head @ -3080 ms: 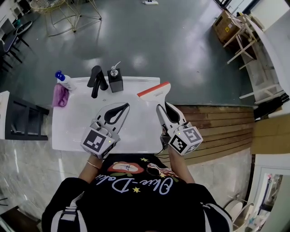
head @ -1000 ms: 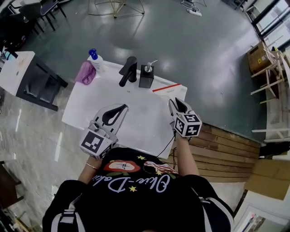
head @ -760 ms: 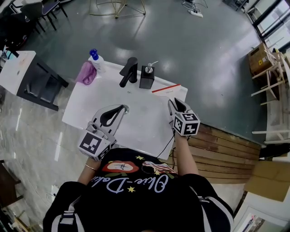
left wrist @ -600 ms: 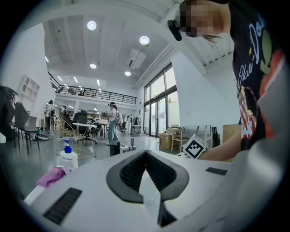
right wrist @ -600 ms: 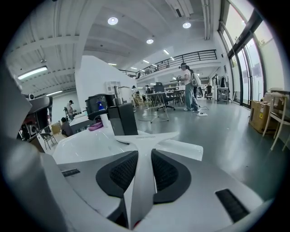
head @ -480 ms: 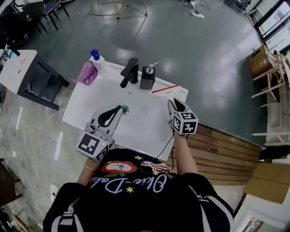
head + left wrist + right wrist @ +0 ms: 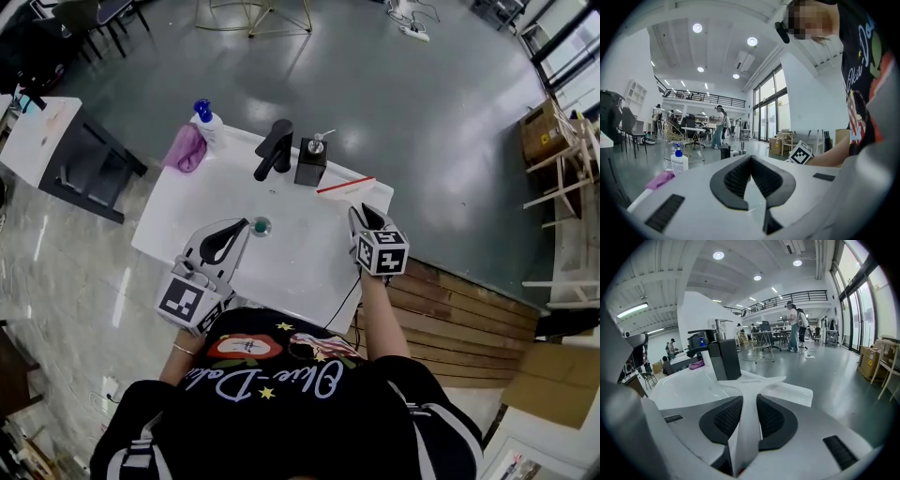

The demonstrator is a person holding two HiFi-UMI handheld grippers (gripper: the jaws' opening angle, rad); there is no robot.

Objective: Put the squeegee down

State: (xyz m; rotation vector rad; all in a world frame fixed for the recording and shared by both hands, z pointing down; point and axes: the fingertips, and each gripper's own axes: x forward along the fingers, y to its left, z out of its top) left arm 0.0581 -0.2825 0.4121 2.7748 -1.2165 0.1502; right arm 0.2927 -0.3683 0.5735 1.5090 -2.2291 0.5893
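My right hand-held gripper pinched the white squeegee by its handle. The red-edged blade lay over the far right corner of the worktop, just beside the black soap dispenser. It possibly touched the surface; I couldn't tell. From the head view the gripper hid most of the handle. My left hand-held gripper hung near the drain, tips pressed together on nothing.

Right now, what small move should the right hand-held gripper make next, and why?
Probably open its jaws. The right hand-held gripper is shut on the squeegee handle, and the blade looks low over the sink top beside the soap dispenser; contact isn't certain, so ease off gently.
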